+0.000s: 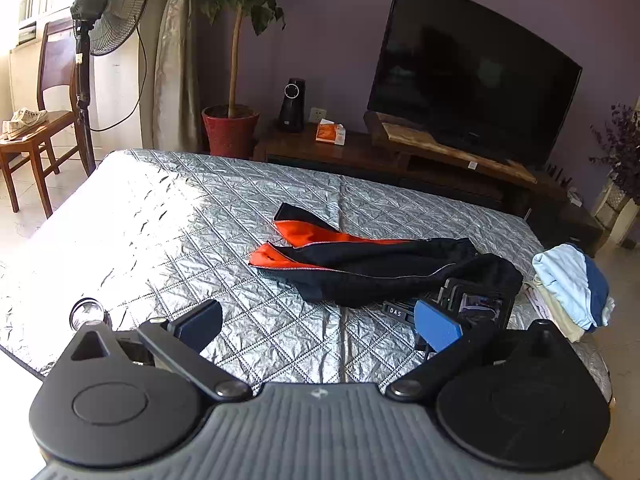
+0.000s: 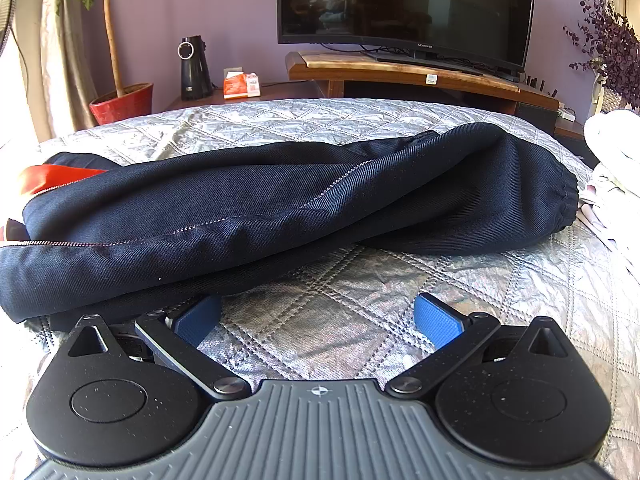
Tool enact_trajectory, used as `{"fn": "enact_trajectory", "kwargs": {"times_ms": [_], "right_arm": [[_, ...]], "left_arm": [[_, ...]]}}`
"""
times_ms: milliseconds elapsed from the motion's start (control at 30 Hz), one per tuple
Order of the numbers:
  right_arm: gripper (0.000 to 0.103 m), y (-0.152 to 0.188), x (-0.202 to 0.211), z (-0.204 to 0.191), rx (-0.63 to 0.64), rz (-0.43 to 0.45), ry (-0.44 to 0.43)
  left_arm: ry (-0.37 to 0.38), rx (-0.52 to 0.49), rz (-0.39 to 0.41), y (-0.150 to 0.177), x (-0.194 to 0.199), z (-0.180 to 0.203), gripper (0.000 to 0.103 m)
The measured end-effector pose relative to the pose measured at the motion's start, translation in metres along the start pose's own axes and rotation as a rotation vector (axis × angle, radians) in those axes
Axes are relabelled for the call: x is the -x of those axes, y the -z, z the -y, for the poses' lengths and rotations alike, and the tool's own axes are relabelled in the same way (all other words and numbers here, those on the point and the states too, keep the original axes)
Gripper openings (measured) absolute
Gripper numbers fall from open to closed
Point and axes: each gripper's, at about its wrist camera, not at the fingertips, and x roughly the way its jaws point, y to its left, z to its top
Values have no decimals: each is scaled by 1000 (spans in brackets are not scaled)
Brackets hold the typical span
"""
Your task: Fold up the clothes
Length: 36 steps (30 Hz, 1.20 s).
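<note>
A navy jacket with orange lining and a zip (image 1: 372,264) lies crumpled on the silver quilted bed cover (image 1: 168,240), right of the middle. My left gripper (image 1: 320,320) hovers open over bare cover, short of the jacket's near edge, with nothing between its blue pads. In the right wrist view the jacket (image 2: 280,208) fills the width, its elastic cuff (image 2: 568,196) at the right. My right gripper (image 2: 318,314) is open low over the cover, and its left pad (image 2: 200,314) sits right at the jacket's near hem. Its camera housing (image 1: 476,304) shows beside the jacket.
A pile of folded pale blue and white clothes (image 1: 572,284) sits at the bed's right edge. Beyond the bed are a TV (image 1: 472,76) on a wooden stand, a potted plant (image 1: 230,128), a standing fan (image 1: 112,12) and a chair with shoes (image 1: 28,128).
</note>
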Motion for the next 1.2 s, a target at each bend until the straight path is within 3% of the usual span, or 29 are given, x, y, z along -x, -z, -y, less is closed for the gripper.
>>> {"fn": "enact_trajectory", "kwargs": {"times_ms": [233,567,767,1200], "right_arm": [[103,0,0,0,0,0,0],[103,0,0,0,0,0,0],[103,0,0,0,0,0,0],[103,1,0,-1,0,1,1]], "left_arm": [[13,-78,7,-6,19,8,102],[4,-31,1,-22,24,-37,102],[-10,-17,-23,-5,17,-47,102],[71,-53,-48,25,5,-19,102]]}}
